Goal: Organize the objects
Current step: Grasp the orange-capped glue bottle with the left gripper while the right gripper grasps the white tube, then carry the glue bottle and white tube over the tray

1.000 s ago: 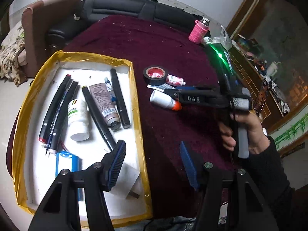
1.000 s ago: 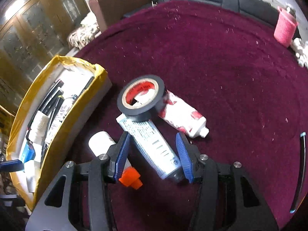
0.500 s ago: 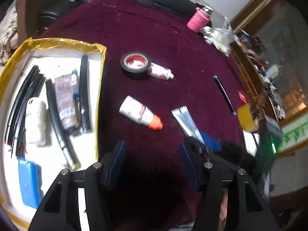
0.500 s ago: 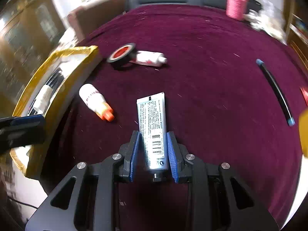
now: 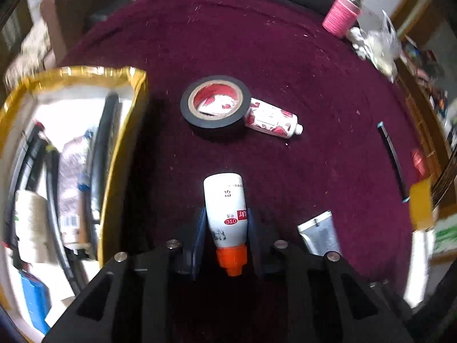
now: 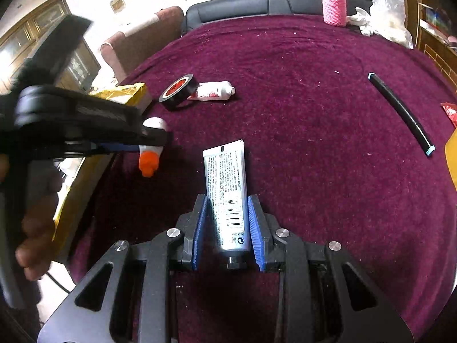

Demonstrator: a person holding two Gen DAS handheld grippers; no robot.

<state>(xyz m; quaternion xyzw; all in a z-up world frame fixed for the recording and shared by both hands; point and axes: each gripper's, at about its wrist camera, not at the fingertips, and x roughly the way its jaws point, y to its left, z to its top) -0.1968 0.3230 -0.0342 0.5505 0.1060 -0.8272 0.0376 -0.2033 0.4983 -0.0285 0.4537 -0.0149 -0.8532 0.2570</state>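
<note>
A white bottle with an orange cap [image 5: 225,208] lies on the maroon cloth, cap toward me. My left gripper [image 5: 225,220] has it between its blue pads; the jaws are closing and the pads touch its sides. In the right wrist view that same left gripper [image 6: 151,143] comes in from the left over the bottle [image 6: 150,157]. My right gripper [image 6: 227,203] is shut on a silver printed tube [image 6: 227,177], cap toward me. The tube's crimped end [image 5: 320,231] also shows in the left wrist view. A gold-rimmed white box [image 5: 114,171] holding several pens and tubes stands to the left.
A black tape roll [image 5: 214,124] rests against a red-patterned white tube [image 5: 271,118] farther back. A black pen [image 6: 400,108] lies at the right beside a red packet [image 5: 417,160] and a yellow object [image 5: 420,205]. A pink-wrapped bottle [image 6: 334,5] stands at the far edge before a sofa.
My left gripper swung right from over the box to the white bottle and narrowed around it. My right gripper closed on the silver tube and drew it away from the tape roll.
</note>
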